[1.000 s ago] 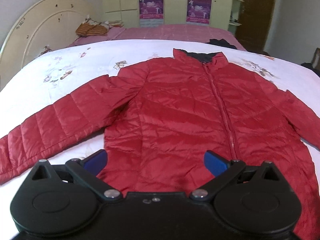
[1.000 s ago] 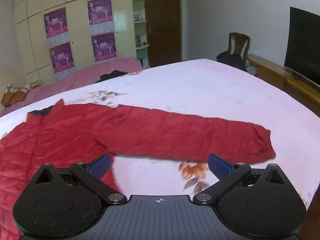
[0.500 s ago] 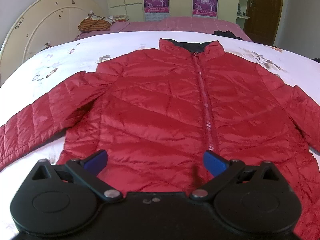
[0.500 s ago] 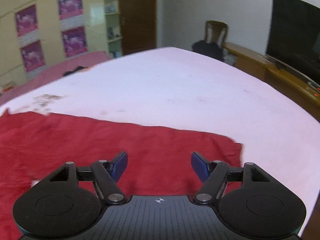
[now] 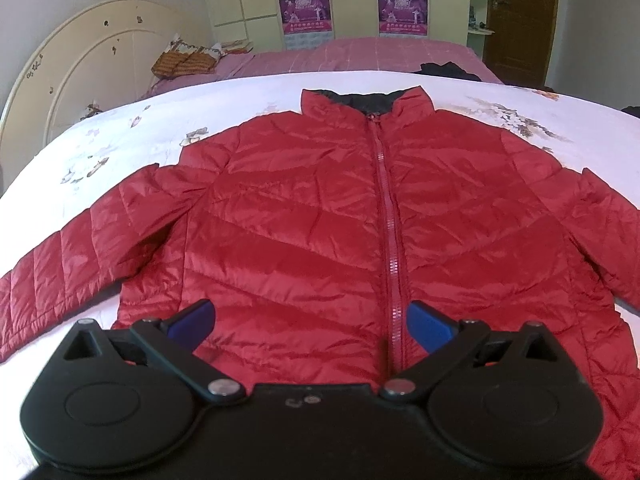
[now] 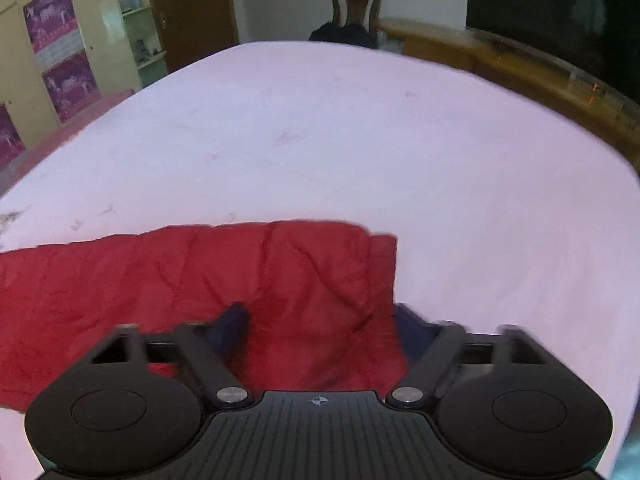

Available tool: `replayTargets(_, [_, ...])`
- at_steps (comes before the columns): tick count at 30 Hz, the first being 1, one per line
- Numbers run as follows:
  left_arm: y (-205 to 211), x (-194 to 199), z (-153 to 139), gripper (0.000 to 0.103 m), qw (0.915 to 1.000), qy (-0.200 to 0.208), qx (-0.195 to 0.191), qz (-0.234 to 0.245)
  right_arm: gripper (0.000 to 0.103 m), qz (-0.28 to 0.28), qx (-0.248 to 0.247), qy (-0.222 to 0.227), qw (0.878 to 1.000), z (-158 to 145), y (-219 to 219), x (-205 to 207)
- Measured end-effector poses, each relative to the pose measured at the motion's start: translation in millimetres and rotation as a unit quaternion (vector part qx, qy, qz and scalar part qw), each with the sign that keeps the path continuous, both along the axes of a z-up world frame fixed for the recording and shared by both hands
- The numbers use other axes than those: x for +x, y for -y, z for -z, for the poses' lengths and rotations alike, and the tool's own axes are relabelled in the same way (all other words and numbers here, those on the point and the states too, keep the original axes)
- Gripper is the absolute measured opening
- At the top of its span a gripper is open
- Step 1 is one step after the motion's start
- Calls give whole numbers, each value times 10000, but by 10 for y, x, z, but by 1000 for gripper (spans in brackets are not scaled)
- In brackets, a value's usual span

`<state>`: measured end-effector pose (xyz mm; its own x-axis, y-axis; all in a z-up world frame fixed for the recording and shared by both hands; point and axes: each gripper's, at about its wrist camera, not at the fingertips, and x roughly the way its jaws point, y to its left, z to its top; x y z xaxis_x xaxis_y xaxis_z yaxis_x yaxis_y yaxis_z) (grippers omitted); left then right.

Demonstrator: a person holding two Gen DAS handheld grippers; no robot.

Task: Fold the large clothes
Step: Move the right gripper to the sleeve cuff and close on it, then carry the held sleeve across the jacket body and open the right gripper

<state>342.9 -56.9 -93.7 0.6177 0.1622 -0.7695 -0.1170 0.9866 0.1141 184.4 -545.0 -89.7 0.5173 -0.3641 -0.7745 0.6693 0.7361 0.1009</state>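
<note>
here the left claw [image 5: 310, 322] hangs released over the red jacket [image 5: 320, 220] on the bed [image 5: 240, 96]; the right claw [image 6: 320, 330] straddles its sleeve cuff [image 6: 340, 280], not clenched.

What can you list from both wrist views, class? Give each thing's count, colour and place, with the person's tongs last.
jacket: one, red, spread flat on the bed, zipped
sleeve: one, red, stretched across the sheet
bed sheet: one, white, floral print at one end
headboard: one, cream, far left
posters: two in the left view, purple, on the wardrobe
chair: one, wooden, beyond the bed
left tongs: one, black with blue pads, open over the hem
right tongs: one, black, open around the cuff end
</note>
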Motion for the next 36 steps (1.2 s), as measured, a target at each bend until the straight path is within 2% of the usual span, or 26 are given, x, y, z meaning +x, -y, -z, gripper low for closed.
replayTargets(1, [0, 6, -4, 101, 10000, 7, -30, 25, 46, -64, 28, 48, 10000, -17, 2, 0])
replayTargets(2, [-2, 6, -9, 101, 9999, 28, -98, 84, 38, -148, 97, 151, 9997, -50, -20, -18])
replayTargets(3, [-6, 9, -16, 101, 9997, 48, -178, 131, 20, -215, 171, 225, 9994, -71, -23, -25])
replayTargets(4, [-7, 16, -21, 101, 9996, 55, -218, 148, 15, -264, 229, 268, 9990, -102, -48, -18])
replayTargets(8, [-24, 64, -81, 101, 9994, 101, -300, 168, 15, -532, 150, 631, 9965, -369, -196, 72])
replayTargets(12, [-139, 85, -199, 101, 9982, 281, -497, 194, 15, -1158, 41, 1042, 9878, -705, -558, 352])
replayTargets(15, [-275, 82, -271, 101, 9978, 387, -510, 144, 15, -1701, 76, 1282, 9770, -882, -995, 625])
replayTargets(19, [-559, 69, -322, 101, 9972, 477, -576, 80, 15, -2469, 194, 1467, 9577, -1001, -1795, 951])
replayTargets(24, [-1009, 62, -320, 101, 9963, 485, -699, -105, 15, -3378, 454, 1463, 9287, -939, -2903, 1282])
replayTargets(30, [-1450, 56, -321, 101, 9959, 496, -720, -215, 15, -4146, 849, 1081, 8996, -627, -3953, 1498])
replayTargets(32, [-1566, 68, -315, 101, 9954, 501, -773, -245, 15, -4294, 972, 910, 8933, -507, -4174, 1596])
replayTargets(36, [-1698, 113, -293, 101, 9920, 540, -1139, -111, 15, -4427, 1212, 669, 8859, -306, -4522, 1737])
